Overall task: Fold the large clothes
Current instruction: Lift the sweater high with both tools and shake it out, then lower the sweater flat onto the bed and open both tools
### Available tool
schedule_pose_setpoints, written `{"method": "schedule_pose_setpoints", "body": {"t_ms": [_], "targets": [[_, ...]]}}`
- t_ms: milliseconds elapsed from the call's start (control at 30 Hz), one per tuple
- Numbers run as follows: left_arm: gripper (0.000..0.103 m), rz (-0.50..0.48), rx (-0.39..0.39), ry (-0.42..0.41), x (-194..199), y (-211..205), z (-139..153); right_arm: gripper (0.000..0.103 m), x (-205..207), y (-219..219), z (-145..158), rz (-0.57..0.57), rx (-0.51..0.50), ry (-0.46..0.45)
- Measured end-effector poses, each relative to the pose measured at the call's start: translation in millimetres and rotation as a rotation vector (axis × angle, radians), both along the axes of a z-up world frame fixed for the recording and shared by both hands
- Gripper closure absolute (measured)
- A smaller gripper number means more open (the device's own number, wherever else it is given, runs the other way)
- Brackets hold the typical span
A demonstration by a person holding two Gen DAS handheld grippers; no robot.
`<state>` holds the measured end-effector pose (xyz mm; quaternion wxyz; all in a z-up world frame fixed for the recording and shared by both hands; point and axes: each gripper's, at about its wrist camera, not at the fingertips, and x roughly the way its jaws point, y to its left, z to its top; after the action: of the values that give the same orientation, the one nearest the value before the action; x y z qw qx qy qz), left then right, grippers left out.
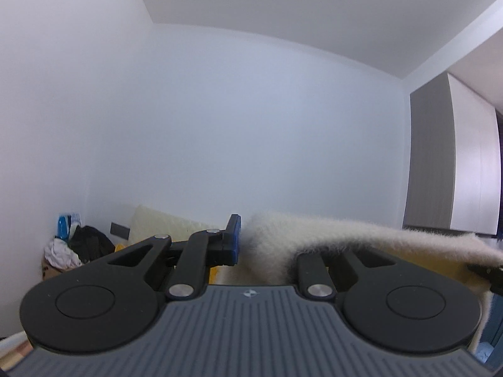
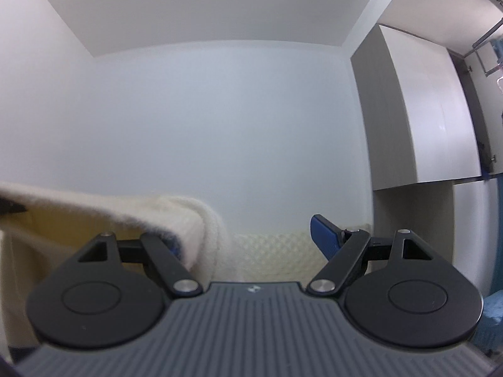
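A fluffy cream garment point(image 1: 345, 232) stretches rightward from my left gripper point(image 1: 248, 242), which is shut on its edge. Only the left blue pad point(image 1: 234, 238) shows; the cloth covers the other finger. At the far right of this view the cloth reaches a black finger of my right gripper point(image 1: 487, 271). In the right wrist view the same garment point(image 2: 195, 216) hangs draped over the left finger of my right gripper point(image 2: 248, 238). Its jaws stand wide, its right blue pad point(image 2: 323, 238) is bare, and nothing is pinched between them. Both grippers are held high and point at the white wall.
A basket piled with laundry point(image 1: 72, 248) sits in the left corner beside a cream quilted cushion point(image 1: 163, 226). A tall grey and white wardrobe point(image 2: 424, 110) stands on the right. Something blue point(image 2: 493, 314) lies low at the right edge.
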<state>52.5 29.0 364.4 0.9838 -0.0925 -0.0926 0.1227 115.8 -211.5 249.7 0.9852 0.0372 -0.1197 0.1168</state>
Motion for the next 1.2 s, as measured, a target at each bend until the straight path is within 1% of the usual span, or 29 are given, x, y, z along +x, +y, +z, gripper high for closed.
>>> {"method": "schedule_pose_setpoints", "body": {"t_ms": [67,133,200,267,367,467,567,700,767,800,867,933,967,1000,1033,1067,1100,1133,1167,1200], "targets": [[0.086,0.003,0.009,-0.009,-12,6,7,0.023,-8,1,10,0.036,0.012,-0.011],[0.086,0.005,0.005,-0.007,-17,12,10,0.023,-11,6,15,0.052,0.002,-0.022],[0.086,0.003,-0.012,0.016,-13,20,6,0.023,-8,14,18,0.063,-0.020,-0.020],[0.086,0.013,-0.008,0.055,1,30,-2,0.023,2,22,17,0.079,-0.036,0.014],[0.086,0.014,-0.030,0.127,33,49,-29,0.023,36,38,3,0.100,-0.055,0.103],[0.086,0.017,-0.071,0.207,75,68,-68,0.023,88,57,-25,0.110,-0.082,0.204],[0.086,0.018,-0.108,0.276,130,93,-110,0.024,148,81,-61,0.105,-0.126,0.276],[0.086,0.027,-0.155,0.385,226,133,-171,0.024,243,116,-106,0.090,-0.164,0.363],[0.086,0.024,-0.203,0.445,280,155,-203,0.024,293,136,-119,0.080,-0.176,0.416],[0.086,0.023,-0.228,0.479,312,168,-223,0.024,320,147,-133,0.073,-0.183,0.443],[0.086,0.019,-0.252,0.534,366,188,-264,0.024,372,165,-153,0.061,-0.192,0.485],[0.086,0.009,-0.266,0.587,426,216,-309,0.024,421,191,-188,0.039,-0.214,0.519],[0.086,0.003,-0.280,0.625,460,229,-339,0.024,433,207,-209,0.029,-0.233,0.537],[0.086,-0.002,-0.302,0.659,483,238,-362,0.024,440,219,-227,0.022,-0.251,0.555],[0.086,-0.005,-0.324,0.687,506,244,-381,0.024,457,227,-246,0.017,-0.266,0.579],[0.086,-0.013,-0.333,0.729,531,251,-405,0.024,482,232,-263,0.015,-0.273,0.610],[0.086,-0.020,-0.326,0.763,560,268,-425,0.024,505,236,-280,0.014,-0.276,0.644],[0.086,-0.026,-0.317,0.798,589,285,-449,0.024,507,243,-292,0.013,-0.275,0.667],[0.086,-0.036,-0.320,0.841,612,295,-473,0.024,523,245,-308,0.019,-0.264,0.696],[0.086,-0.042,-0.338,0.872,627,300,-490,0.024,533,247,-323,0.028,-0.252,0.725]]}}
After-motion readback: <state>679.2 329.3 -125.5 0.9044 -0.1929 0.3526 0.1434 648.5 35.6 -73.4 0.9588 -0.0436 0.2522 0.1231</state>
